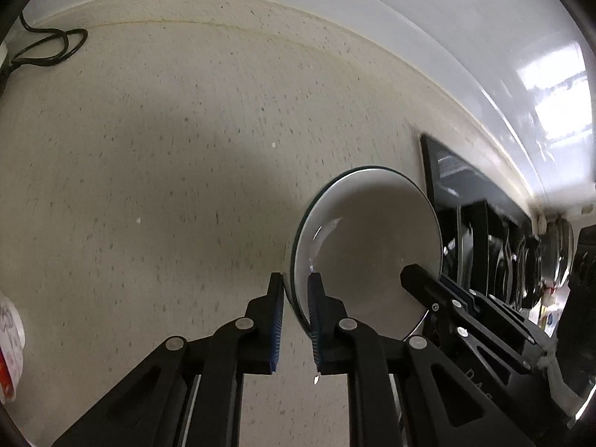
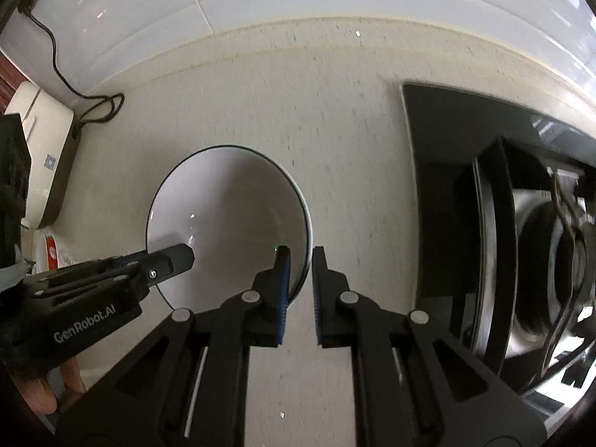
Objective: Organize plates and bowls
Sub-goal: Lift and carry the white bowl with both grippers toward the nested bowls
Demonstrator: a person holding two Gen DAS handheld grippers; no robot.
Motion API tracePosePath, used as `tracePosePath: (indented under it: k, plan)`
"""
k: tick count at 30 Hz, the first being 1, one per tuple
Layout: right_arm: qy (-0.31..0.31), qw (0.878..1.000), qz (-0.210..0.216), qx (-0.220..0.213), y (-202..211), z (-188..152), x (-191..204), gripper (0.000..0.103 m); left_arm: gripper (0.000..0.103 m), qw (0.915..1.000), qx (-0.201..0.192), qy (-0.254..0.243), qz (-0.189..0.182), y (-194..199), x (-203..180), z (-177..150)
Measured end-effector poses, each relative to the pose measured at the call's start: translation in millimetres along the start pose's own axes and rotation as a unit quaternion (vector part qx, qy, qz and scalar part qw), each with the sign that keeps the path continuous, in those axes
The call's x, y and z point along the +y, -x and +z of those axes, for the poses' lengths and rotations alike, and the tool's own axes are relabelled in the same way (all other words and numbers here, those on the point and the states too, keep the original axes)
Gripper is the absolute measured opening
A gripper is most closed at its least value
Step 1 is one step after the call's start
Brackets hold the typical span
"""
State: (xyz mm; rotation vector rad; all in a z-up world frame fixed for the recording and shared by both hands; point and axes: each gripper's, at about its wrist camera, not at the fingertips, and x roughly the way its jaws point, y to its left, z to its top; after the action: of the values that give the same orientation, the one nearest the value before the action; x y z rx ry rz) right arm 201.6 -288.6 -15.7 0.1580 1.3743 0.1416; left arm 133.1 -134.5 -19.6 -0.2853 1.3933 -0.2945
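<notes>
Left gripper [image 1: 296,311] has its jaws straddling the bowl [image 1: 372,246] rim, one pad inside, one outside, bowl sitting on the counter [image 1: 167,167] by the black stove [image 1: 465,205]. Right view: right gripper [image 2: 300,279] is pinching the opposite rim of the bowl [image 2: 231,205] too.

the bowl [image 2: 227,219] sits on the counter [image 2: 335,119], left of the stove [image 2: 439,186], a cable [image 2: 93,106] behind.
</notes>
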Motion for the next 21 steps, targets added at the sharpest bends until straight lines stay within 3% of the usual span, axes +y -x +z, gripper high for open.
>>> tracePosePath:
  k: [10, 21]
  plan:
    - [-0.011, 1.0, -0.002, 0.018, -1, -37, 9, 0.014, 0.013, 0.9997, 0.013, -0.016, 0.011, 9, 3, -33]
    - [-0.007, 1.0, -0.001, 0.016, 18, -49, 22, 0.014, 0.013, 0.9994, 0.019, -0.028, -0.002, 29, 17, -59]
